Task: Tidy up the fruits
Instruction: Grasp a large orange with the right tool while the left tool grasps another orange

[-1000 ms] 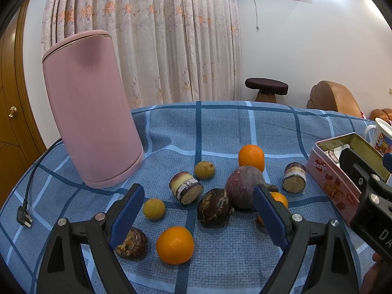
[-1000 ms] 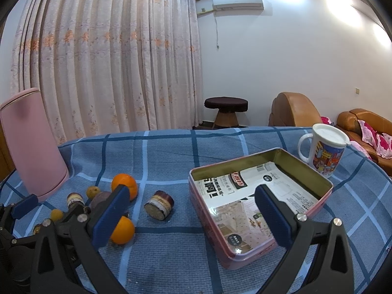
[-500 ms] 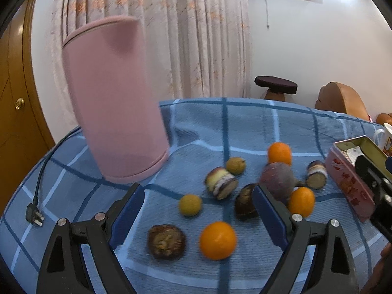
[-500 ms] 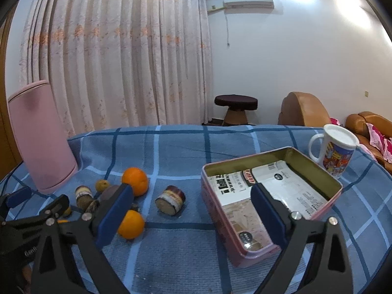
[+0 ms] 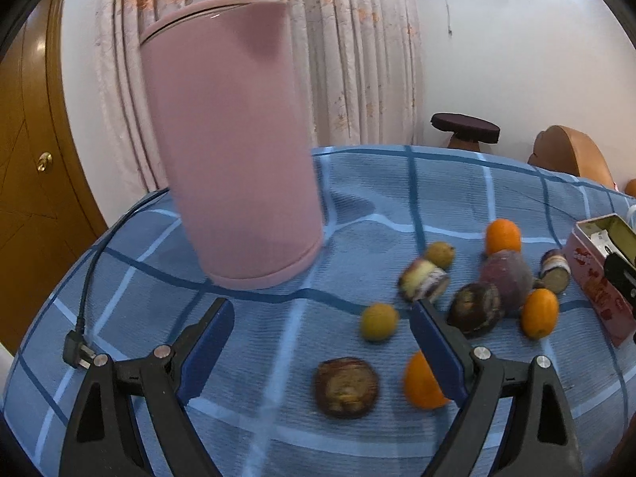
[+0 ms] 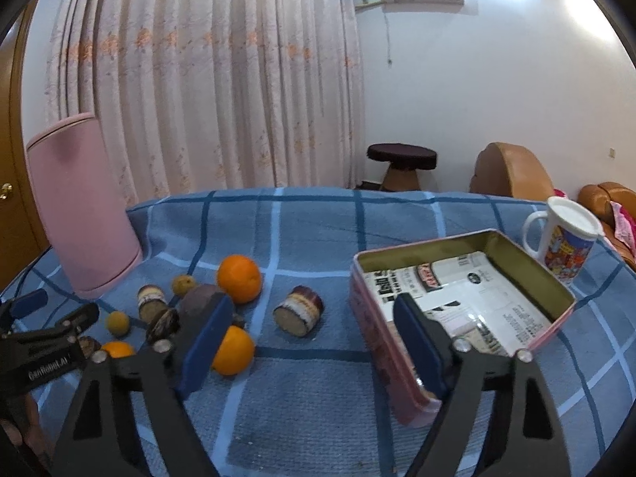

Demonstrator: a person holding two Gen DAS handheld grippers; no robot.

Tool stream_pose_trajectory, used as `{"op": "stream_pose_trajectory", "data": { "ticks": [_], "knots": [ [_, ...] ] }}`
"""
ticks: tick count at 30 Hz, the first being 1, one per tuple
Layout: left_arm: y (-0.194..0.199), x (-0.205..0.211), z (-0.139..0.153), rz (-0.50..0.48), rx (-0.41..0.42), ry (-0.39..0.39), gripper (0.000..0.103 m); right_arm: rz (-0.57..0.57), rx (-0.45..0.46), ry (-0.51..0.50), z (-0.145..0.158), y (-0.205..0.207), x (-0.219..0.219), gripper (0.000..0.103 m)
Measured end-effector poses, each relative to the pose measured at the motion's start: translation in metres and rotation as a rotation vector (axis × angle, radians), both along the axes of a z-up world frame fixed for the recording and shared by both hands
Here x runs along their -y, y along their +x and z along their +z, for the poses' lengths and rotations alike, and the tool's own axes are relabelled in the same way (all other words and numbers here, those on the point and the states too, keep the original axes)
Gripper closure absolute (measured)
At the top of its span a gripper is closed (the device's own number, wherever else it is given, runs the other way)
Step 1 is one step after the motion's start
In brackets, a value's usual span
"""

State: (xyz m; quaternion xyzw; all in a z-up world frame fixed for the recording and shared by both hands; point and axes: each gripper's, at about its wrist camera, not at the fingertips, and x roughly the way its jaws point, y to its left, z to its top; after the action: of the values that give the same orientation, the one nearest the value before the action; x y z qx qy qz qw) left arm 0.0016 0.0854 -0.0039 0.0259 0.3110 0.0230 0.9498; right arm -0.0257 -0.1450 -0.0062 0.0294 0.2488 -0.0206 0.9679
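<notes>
Left wrist view: the left tool (image 5: 322, 351) gapes wide and empty above the counter (image 5: 357, 198), the brown fruit (image 5: 346, 387) lying nearest just ahead between its fingers, while the empty right tool (image 6: 306, 342) is closing beside the open tin (image 6: 528, 274).

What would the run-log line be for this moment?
left gripper: open, empty | right gripper: closing, nothing between fingers | round orange fruits: on blue checked cloth | open pink metal tin: no fruit

Pale curtains (image 6: 206, 91); white wall (image 6: 497, 91); stool (image 6: 401, 159)
</notes>
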Motion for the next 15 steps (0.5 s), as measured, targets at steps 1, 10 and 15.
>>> {"op": "stream_pose_trajectory", "data": {
  "ticks": [1,10,15],
  "knots": [
    [0.0,-0.006,0.0,-0.006,-0.003,-0.011,0.012,0.014,-0.007,0.004,-0.001,0.001,-0.001,0.021],
    [0.004,-0.028,-0.012,-0.116,-0.114,-0.095,0.012,0.162,-0.107,-0.015,-0.014,0.011,-0.025,0.03],
    [-0.004,-0.003,-0.013,-0.304,-0.141,-0.148,0.012,0.194,-0.181,0.04,-0.023,0.021,-0.022,0.034]
  ]
}}
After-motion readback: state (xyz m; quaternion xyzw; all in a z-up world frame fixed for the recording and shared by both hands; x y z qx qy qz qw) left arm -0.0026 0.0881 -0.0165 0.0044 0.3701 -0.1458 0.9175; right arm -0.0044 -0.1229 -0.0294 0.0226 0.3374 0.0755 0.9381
